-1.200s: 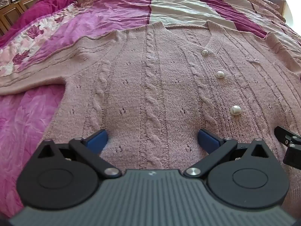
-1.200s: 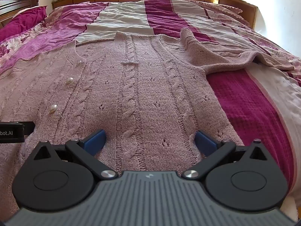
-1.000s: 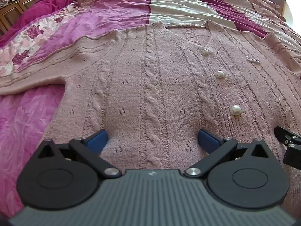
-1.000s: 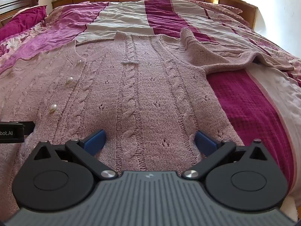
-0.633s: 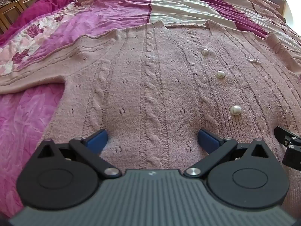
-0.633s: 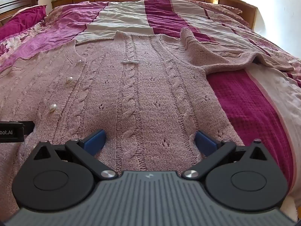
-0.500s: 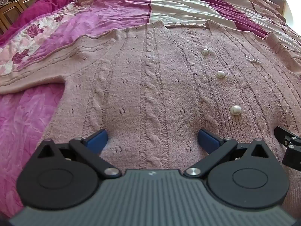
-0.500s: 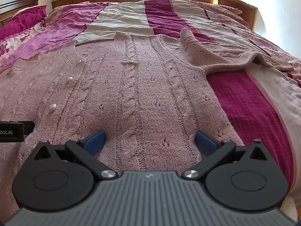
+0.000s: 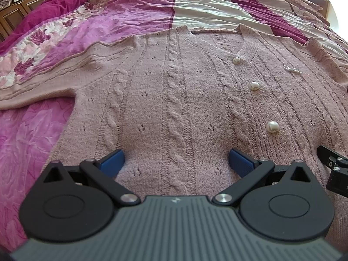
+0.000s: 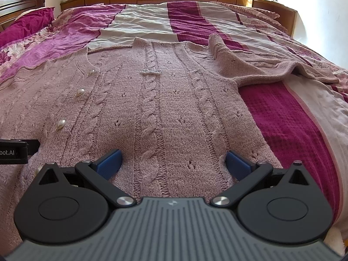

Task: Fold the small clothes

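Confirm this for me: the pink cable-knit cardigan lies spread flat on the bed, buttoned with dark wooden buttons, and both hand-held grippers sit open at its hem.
Not quite: the buttons are pearl-white, not dark wood, as the left wrist view shows clearly. The rest holds: the pink cable-knit cardigan lies spread flat on the bed, and the left hand-held gripper and right hand-held gripper both sit open at its hem.

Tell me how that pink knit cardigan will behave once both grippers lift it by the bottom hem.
The cardigan is soft cable knit lying flat on the bedspread, so it will probably droop and stretch between the left gripper and right gripper. Its spread sleeves will likely trail. The pearl buttons may add slight swinging weight.
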Motion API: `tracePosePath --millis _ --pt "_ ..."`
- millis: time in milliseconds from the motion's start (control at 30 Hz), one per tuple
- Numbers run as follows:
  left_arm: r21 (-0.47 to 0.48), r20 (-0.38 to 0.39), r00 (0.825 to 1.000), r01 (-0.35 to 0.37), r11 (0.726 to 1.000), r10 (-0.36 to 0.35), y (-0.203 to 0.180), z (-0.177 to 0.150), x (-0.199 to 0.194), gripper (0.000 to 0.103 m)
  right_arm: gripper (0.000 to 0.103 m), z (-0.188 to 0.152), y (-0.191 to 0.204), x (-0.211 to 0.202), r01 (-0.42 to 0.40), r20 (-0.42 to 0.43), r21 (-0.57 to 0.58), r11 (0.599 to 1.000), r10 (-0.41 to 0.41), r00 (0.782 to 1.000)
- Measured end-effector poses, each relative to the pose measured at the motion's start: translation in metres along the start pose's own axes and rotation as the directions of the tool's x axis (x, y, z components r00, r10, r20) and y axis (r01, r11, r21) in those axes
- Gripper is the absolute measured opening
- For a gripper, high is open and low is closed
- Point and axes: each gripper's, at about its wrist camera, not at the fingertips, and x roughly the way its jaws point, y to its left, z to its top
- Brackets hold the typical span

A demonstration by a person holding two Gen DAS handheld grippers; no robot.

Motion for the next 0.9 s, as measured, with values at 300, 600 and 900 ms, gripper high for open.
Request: tracePosePath --millis 300,600,900 --pt "0.003 0.005 1.000 0.002 1.000 -0.002 0.0002 -0.0003 -0.0009 0.103 0.103 -0.0008 0.0014 0.0010 0.001 0.002 -0.001 1.000 -0.001 1.000" --pt "0.003 0.008 1.000 0.001 1.000 -0.001 -0.0002 0.0005 -0.0008 0.103 0.103 -0.0012 0.0009 -0.0015 0.005 0.008 -0.002 1.000 -0.005 1.000" --pt "0.003 0.008 1.000 0.001 1.000 -0.001 0.0000 -0.0001 -0.0006 0.103 0.103 -0.0038 0.0017 -0.0008 0.006 0.019 -0.002 1.000 -0.006 1.000"
